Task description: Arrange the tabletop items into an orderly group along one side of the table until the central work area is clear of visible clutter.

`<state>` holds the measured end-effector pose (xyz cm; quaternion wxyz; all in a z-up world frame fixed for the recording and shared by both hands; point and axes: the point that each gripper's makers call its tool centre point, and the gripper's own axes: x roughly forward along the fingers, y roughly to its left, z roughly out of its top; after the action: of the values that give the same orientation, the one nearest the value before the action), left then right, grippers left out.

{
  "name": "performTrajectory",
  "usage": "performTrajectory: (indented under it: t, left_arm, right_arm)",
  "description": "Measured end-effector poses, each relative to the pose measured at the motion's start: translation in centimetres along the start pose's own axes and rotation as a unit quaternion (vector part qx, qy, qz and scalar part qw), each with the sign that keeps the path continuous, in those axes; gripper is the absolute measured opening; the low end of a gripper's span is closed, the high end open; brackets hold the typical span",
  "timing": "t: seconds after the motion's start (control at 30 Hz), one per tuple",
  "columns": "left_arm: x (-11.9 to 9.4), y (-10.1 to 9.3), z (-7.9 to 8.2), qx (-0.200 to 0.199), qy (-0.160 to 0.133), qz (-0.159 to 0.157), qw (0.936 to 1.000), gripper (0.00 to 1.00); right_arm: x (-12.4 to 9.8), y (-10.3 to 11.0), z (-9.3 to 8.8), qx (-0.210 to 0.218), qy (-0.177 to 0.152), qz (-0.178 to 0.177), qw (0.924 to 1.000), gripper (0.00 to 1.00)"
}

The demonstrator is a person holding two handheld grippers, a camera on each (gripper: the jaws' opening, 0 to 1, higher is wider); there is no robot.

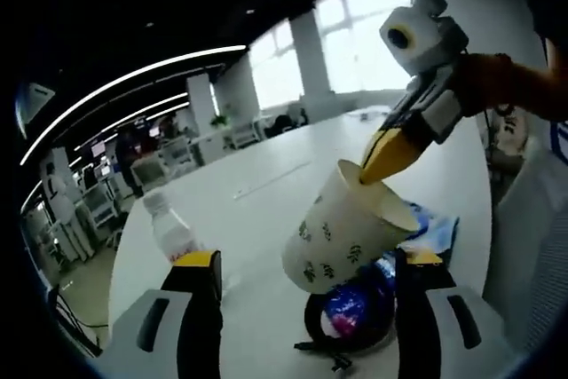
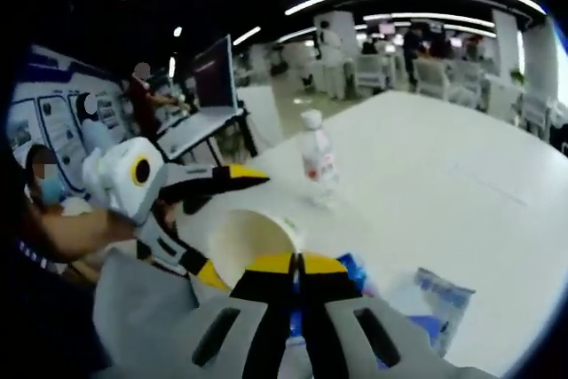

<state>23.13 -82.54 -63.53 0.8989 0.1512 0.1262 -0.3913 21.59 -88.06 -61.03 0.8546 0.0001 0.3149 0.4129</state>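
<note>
The white surface (image 1: 293,166) carries everything. My right claw (image 1: 377,166) pinches the rim of the cream paper cup with dark leaf print (image 1: 342,232), held tilted above a blue foil packet (image 1: 355,308); I judge it light and crushable, best gripped at the rim. My left claw (image 1: 306,268) stands open. The clear plastic bottle (image 2: 317,161) stands apart.

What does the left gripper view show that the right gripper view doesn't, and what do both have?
Left gripper view alone: the cup's leaf-printed outer wall, a black round object under the cup, and the left gripper standing open. Right gripper view alone: the right gripper's own jaws pinched on the rim, and people at desks. Both: the paper cup, the plastic bottle, the blue packet and the white table.
</note>
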Motion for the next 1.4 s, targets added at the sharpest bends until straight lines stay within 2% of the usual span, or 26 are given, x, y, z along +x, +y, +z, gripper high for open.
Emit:
performTrajectory:
  t: [0.13, 0.23, 0.4, 0.53, 0.63, 0.8, 1.0, 1.13, 1.3, 1.4]
  left_arm:
    - [-0.2, -0.5, 0.7, 0.025, -0.007, -0.005, 0.9996, 0.75]
    - [-0.4, -1.0, 1.3, 0.074, -0.010, -0.011, 0.9972, 0.70]
    - [-0.5, -2.2, 1.4, 0.129, 0.005, -0.030, 0.9912, 0.64]
    - [-0.6, -2.9, 1.6, 0.150, 0.003, -0.042, 0.9878, 0.60]
    - [-0.6, -3.2, 1.7, 0.186, 0.008, -0.049, 0.9814, 0.59]
    - [-0.6, -3.7, 2.1, 0.191, 0.002, -0.064, 0.9794, 0.54]
    - [-0.8, -4.2, 2.3, 0.196, -0.002, -0.081, 0.9773, 0.39]
    - [-0.9, -4.3, 2.6, 0.190, -0.007, -0.082, 0.9783, 0.39]
    - [-0.9, -4.1, 2.8, 0.200, -0.005, -0.079, 0.9765, 0.39]
    - [-1.0, -4.1, 2.8, 0.188, -0.005, -0.078, 0.9790, 0.38]
  right_arm:
    - [-0.3, 0.1, -0.4, -0.008, 0.015, -0.002, 0.9999, 0.00]
    - [-0.4, 0.2, -0.5, -0.006, 0.019, -0.001, 0.9998, 0.00]
    - [-0.6, 0.5, -0.9, 0.015, 0.029, 0.015, 0.9994, 0.00]
    - [-0.7, 0.6, -1.2, 0.015, 0.038, 0.016, 0.9990, 0.00]
    - [-0.9, 0.9, -1.3, 0.018, 0.041, 0.027, 0.9986, 0.00]
    - [-1.2, 0.9, -1.1, 0.019, 0.039, 0.034, 0.9985, 0.00]
    - [-1.7, 0.9, -0.3, 0.033, 0.026, 0.046, 0.9981, 0.00]
    - [-1.8, 1.1, 0.0, 0.045, 0.022, 0.056, 0.9972, 0.00]
    - [-1.9, 1.3, 0.2, 0.053, 0.019, 0.062, 0.9965, 0.00]
    - [-1.9, 1.4, 0.5, 0.060, 0.015, 0.065, 0.9959, 0.00]
